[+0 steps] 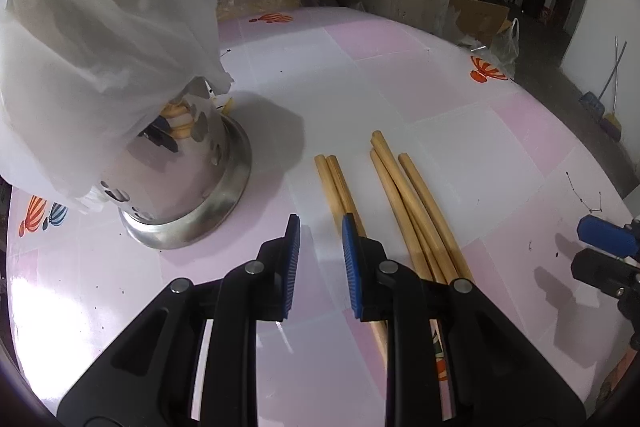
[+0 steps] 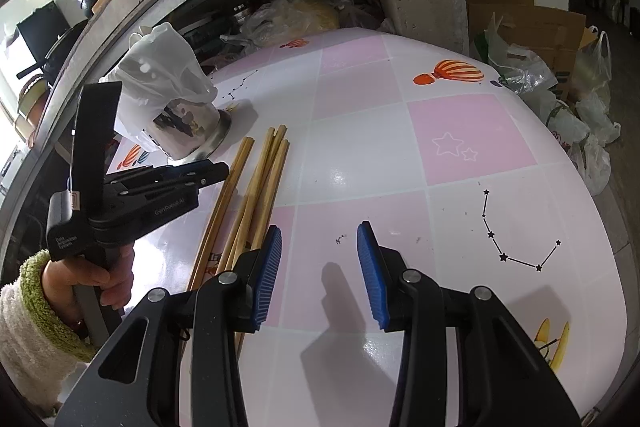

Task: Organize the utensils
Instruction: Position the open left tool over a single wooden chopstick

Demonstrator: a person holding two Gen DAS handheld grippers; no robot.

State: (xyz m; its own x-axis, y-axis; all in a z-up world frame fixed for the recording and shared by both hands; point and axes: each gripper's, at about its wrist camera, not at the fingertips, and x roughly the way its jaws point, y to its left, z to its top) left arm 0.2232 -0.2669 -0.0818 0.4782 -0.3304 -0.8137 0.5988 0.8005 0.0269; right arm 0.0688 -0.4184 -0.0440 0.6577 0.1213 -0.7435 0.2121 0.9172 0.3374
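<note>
A: Bench [image 2: 460, 131] has a pink-and-white checked cover with balloon prints. The perforated steel utensil holder [image 1: 180, 187] stands far left, white plastic bag [image 1: 100, 27] draped over its top.

B: Contents?

A: Tan stick ends show through its holes.

B: Loose wooden chopsticks [image 1: 408, 203]?

A: Flat on the bench, right of the holder.

B: Jaws?

A: Left gripper [image 1: 318, 263] narrowly parted, empty, beside the chopsticks. Right gripper [image 2: 318, 275] spread, empty.

Both wrist cams look steeply down, close to table [image 1: 400, 75]. Shared: chopsticks [image 1: 416, 203] centre frame, steel holder [image 2: 192, 131] upper left.
</note>
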